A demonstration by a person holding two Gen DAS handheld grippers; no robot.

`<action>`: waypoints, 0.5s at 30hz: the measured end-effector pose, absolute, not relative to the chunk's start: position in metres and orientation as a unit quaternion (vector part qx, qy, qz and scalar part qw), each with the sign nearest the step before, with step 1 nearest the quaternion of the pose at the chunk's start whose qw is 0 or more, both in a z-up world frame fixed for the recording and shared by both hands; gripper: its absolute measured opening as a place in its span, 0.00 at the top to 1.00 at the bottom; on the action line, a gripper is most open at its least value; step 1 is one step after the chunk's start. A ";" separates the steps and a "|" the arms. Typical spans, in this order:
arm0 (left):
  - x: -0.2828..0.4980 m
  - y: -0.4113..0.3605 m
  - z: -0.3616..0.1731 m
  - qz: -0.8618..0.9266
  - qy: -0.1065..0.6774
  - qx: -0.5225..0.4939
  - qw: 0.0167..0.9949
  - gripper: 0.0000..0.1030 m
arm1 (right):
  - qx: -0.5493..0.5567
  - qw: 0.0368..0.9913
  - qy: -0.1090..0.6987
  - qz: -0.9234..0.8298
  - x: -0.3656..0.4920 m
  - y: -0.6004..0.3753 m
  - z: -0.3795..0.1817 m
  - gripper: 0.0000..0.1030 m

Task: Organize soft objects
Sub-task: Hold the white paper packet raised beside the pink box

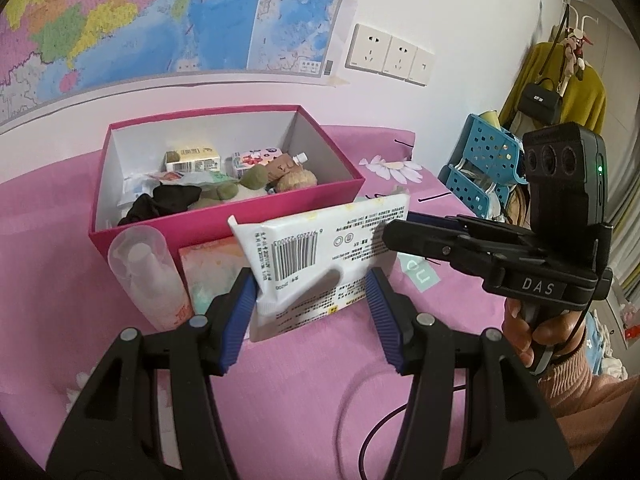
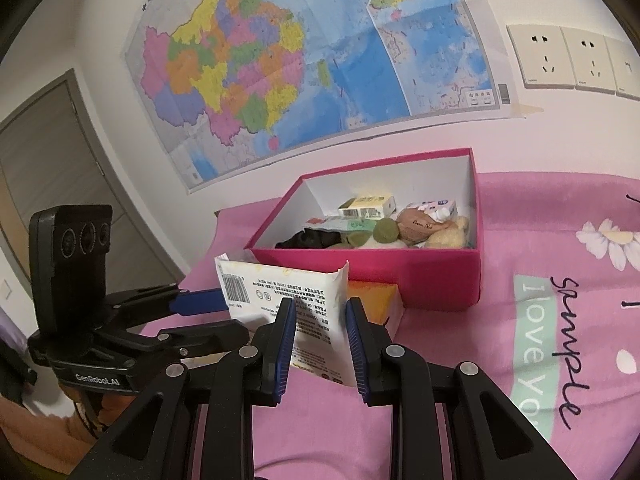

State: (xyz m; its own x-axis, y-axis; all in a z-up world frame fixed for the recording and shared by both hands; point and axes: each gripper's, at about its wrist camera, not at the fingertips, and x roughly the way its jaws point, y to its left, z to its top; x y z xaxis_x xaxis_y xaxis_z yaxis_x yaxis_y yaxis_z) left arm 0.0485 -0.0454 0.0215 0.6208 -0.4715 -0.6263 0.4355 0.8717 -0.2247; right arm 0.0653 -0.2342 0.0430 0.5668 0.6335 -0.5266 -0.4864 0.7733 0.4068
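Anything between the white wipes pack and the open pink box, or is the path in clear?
Nothing visible blocks it. The wipes pack, held by both the left gripper and the right gripper, sits just in front of the pink box. It only has to clear the box's near wall; the top is open.

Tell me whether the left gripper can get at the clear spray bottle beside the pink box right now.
Probably not as things stand. The left gripper has the white tissue pack between its fingers, and the right gripper grips the same pack. The spray bottle stands just left, with nothing in between, once the pack is released.
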 end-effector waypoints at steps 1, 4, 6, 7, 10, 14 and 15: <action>0.048 -0.045 0.022 -0.252 0.354 -0.025 0.900 0.44 | 0.108 0.879 0.339 0.319 0.066 -0.234 0.044 0.75; 0.050 -0.046 0.023 -0.253 0.352 -0.025 0.901 0.44 | 0.108 0.879 0.337 0.318 0.066 -0.235 0.045 0.75; 0.051 -0.047 0.023 -0.252 0.351 -0.023 0.901 0.44 | 0.108 0.880 0.337 0.318 0.068 -0.235 0.045 0.75; 0.051 -0.046 0.023 -0.252 0.351 -0.024 0.902 0.44 | 0.108 0.880 0.336 0.318 0.069 -0.235 0.046 0.75; 0.053 -0.046 0.023 -0.252 0.350 -0.023 0.902 0.44 | 0.107 0.880 0.335 0.318 0.071 -0.235 0.047 0.75; 0.056 -0.046 0.024 -0.253 0.349 -0.023 0.902 0.44 | 0.107 0.881 0.333 0.317 0.071 -0.234 0.048 0.75; 0.056 -0.046 0.024 -0.252 0.348 -0.022 0.903 0.44 | 0.106 0.882 0.332 0.317 0.071 -0.234 0.049 0.75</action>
State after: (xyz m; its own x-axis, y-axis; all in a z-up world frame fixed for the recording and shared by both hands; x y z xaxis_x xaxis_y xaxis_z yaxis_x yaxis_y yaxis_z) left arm 0.0560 -0.0459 0.0237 0.6309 -0.4707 -0.6168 0.4402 0.8718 -0.2150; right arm 0.0709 -0.2342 0.0488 0.5782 0.6301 -0.5183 -0.4887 0.7762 0.3984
